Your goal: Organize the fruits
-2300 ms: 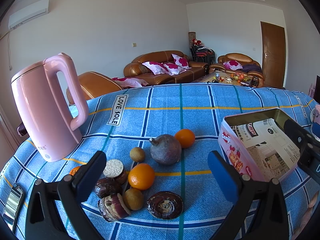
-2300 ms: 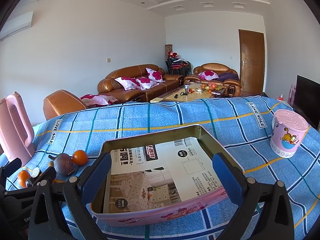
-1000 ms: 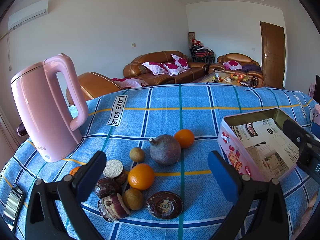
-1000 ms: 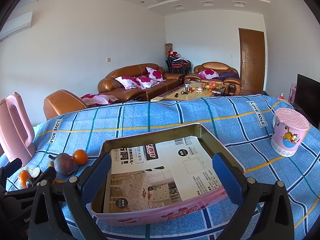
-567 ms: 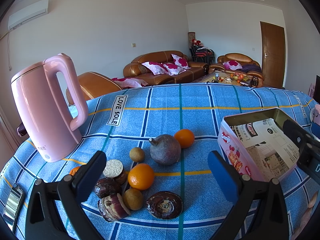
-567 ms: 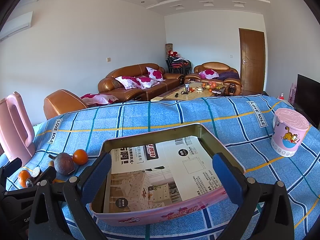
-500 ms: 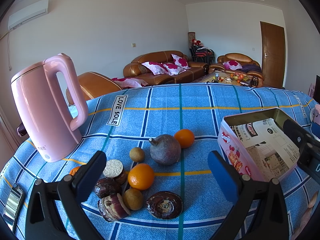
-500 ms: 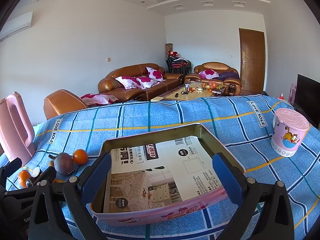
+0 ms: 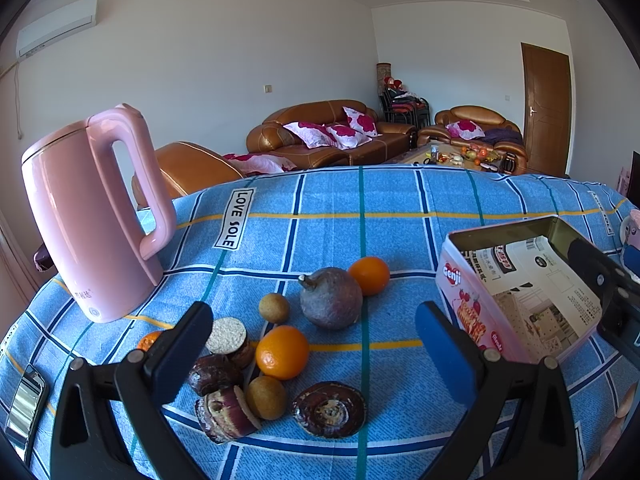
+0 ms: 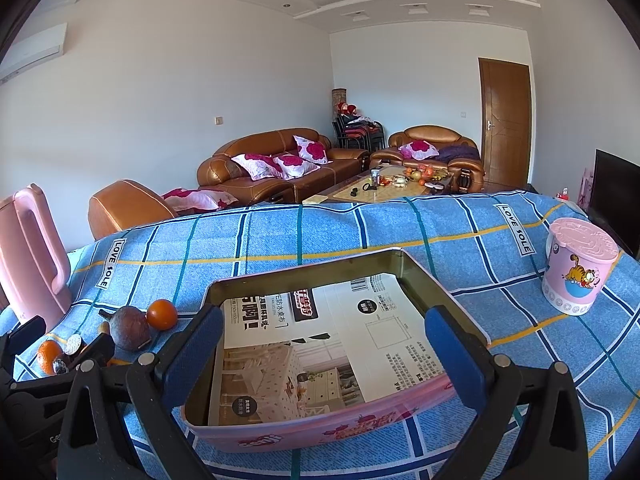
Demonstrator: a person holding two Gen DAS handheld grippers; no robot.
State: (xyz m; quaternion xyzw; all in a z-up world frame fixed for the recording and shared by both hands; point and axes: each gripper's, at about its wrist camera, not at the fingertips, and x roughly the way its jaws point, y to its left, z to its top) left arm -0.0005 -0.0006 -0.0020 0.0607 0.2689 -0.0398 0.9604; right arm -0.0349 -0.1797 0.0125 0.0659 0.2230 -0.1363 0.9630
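A cluster of fruit lies on the blue checked tablecloth: a near orange [image 9: 282,352], a far orange [image 9: 369,275], a large purple-brown fruit [image 9: 330,303], two small brown round fruits [image 9: 274,307] [image 9: 266,397] and several dark cut pieces [image 9: 329,409]. My left gripper [image 9: 312,356] hovers open just before them, holding nothing. A pink tin [image 10: 316,430] lined with printed paper stands to the right. My right gripper [image 10: 324,354] is open over the tin's near edge, empty. The same fruit [image 10: 129,327] shows at the left of the right wrist view.
A tall pink kettle [image 9: 86,216] stands left of the fruit. A pink lidded cup [image 10: 576,276] sits at the table's right. A shiny metal object [image 9: 24,404] lies at the near left edge. Sofas and a coffee table fill the room behind.
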